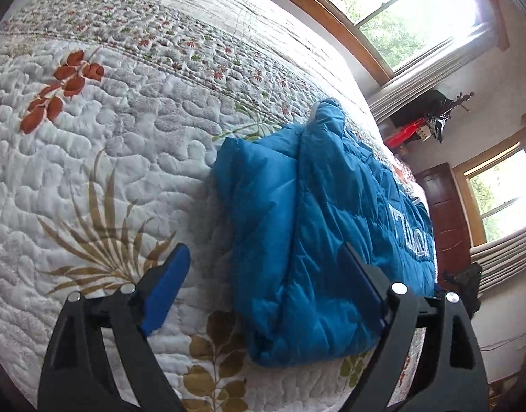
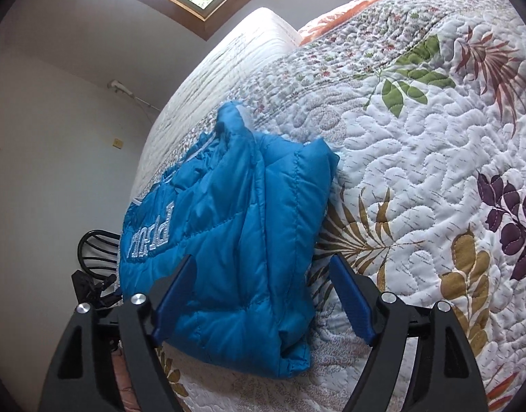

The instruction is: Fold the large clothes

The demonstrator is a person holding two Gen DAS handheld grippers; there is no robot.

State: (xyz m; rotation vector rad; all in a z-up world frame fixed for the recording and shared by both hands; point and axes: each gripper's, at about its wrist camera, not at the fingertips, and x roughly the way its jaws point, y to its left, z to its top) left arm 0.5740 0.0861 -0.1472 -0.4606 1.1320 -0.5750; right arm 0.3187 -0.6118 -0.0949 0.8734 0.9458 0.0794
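A blue quilted puffer jacket [image 1: 307, 226] lies folded into a thick bundle on a white floral quilt [image 1: 101, 158], white lettering showing on its top. In the left wrist view my left gripper [image 1: 264, 267] stands open above the bundle's near end, its blue pads [image 1: 166, 288] wide apart and off the cloth. The right wrist view shows the same jacket [image 2: 228, 213] from the other side. My right gripper [image 2: 263, 274] is open too, straddling the bundle's near edge without pressing it.
The quilt [image 2: 417, 171] covers a wide bed that stretches away beyond the jacket. The bed's edge runs close behind the jacket. Wood-framed windows [image 1: 383, 10], a brown door [image 1: 445, 213] and a dark chair [image 2: 94, 247] stand beside the bed.
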